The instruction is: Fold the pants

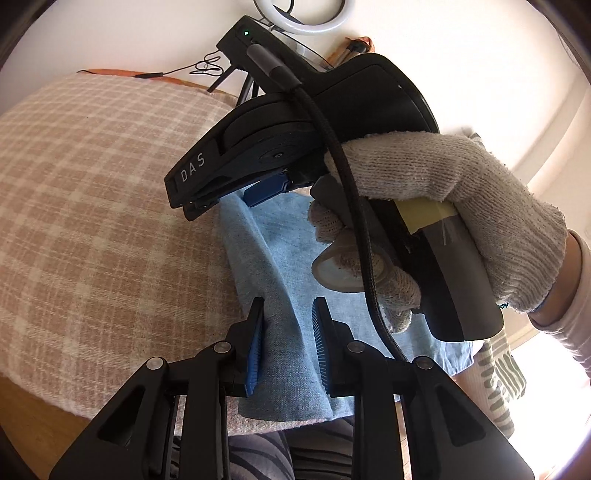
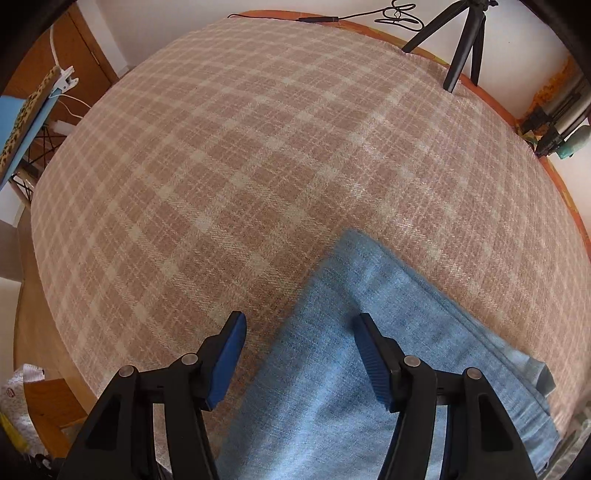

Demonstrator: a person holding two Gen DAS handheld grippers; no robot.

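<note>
Light blue denim pants (image 1: 288, 236) lie folded on a beige plaid cloth (image 1: 92, 206). My left gripper (image 1: 288, 332) is shut on a raised ridge of the denim near the front edge, blue pads on either side of it. A gloved hand (image 1: 461, 199) holds my right gripper (image 1: 229, 201) tip-down over the pants' far end. In the right wrist view the right gripper (image 2: 300, 321) stands open above the pants (image 2: 388, 369). Its left finger is over the plaid cloth (image 2: 221, 166), its right finger over denim, and the pants' edge runs between them.
A black tripod (image 2: 461, 48) and a thin cable (image 2: 317, 17) sit at the table's far edge. The orange table rim (image 2: 546, 162) shows on the right, clutter beyond it. A white ring light (image 1: 299, 18) hangs at the back. Wooden floor and a chair lie off to the left.
</note>
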